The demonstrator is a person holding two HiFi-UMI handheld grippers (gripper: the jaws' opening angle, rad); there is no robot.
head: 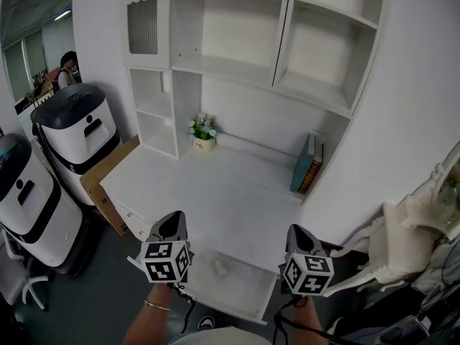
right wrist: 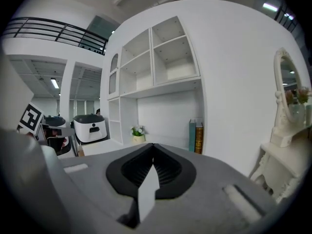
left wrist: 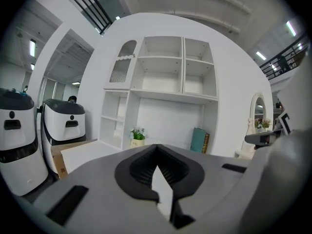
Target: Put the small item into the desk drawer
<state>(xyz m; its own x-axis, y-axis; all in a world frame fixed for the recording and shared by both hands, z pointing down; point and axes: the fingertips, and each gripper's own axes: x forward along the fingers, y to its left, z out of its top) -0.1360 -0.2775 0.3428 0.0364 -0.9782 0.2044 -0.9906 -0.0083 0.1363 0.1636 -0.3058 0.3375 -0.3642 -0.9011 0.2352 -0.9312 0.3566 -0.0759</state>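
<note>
One drawer (head: 244, 284) stands pulled open at the front of the desk (head: 215, 189). The small item (head: 220, 268), white, lies inside the drawer, left of its middle. Left gripper (head: 173, 220) is over the drawer's left corner, right gripper (head: 297, 232) over its right corner, both clear of the item. Both claws are closed together, holding nothing. Flower pot (head: 203, 138) and books (head: 307, 167) sit far behind the drawer.

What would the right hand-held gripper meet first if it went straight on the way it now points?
Most likely the desk's white back panel, between the potted flowers and the upright books. Nothing nearer seems to stand ahead of the right hand-held gripper, though depth is unclear.
</note>
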